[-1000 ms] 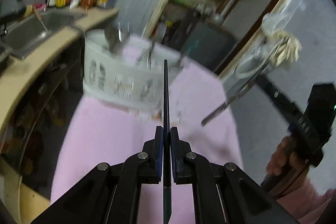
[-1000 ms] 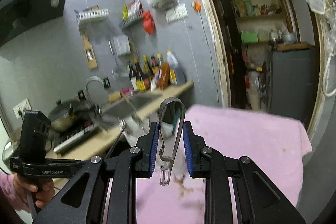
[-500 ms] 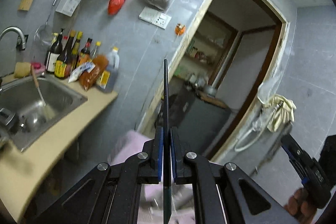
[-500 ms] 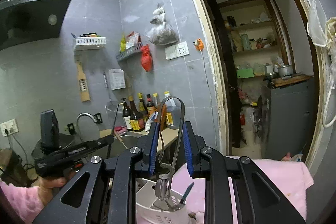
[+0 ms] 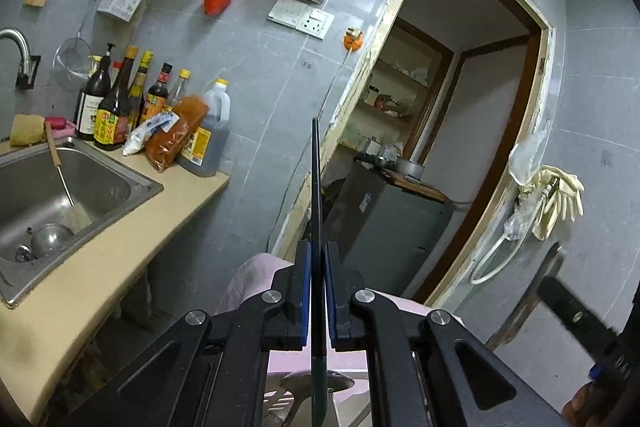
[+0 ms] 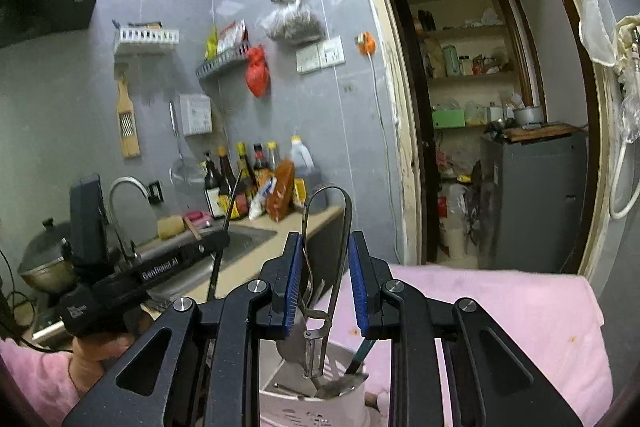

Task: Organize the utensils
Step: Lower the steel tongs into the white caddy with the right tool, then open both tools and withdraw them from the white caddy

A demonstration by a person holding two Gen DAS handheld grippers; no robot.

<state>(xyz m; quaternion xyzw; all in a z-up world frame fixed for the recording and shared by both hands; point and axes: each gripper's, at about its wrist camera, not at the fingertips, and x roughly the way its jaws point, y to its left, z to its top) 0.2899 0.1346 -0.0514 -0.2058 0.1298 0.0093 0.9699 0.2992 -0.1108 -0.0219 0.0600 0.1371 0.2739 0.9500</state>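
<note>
Two utensils in the grip, neither dropped yet. Left gripper [image 5: 316, 301] clamped tight on a thin dark stick [image 5: 316, 187], possibly a chopstick, standing upright between the pads with its lower end over the holder. Right gripper [image 6: 323, 287] closed narrowly on a metal peeler [image 6: 326, 251], loop end up, blade end hanging just above the white utensil holder [image 6: 312, 403] near the bottom of the right wrist view. Already inside the holder: a few pieces, among them a spoon-like piece and a dark-handled one, hard to tell apart. By the look of it, partly done, with both held pieces left to lower and let go.

Around: holder on a pink cloth [image 6: 500, 307]; to the left a tan counter [image 5: 100, 267] with a steel sink [image 5: 60, 187] and a row of bottles [image 5: 120, 107] against the grey wall; far right an open doorway [image 6: 480, 107] onto shelves. Crowding inside the holder likely the main obstacle, plus both grippers converging on one narrow opening.
</note>
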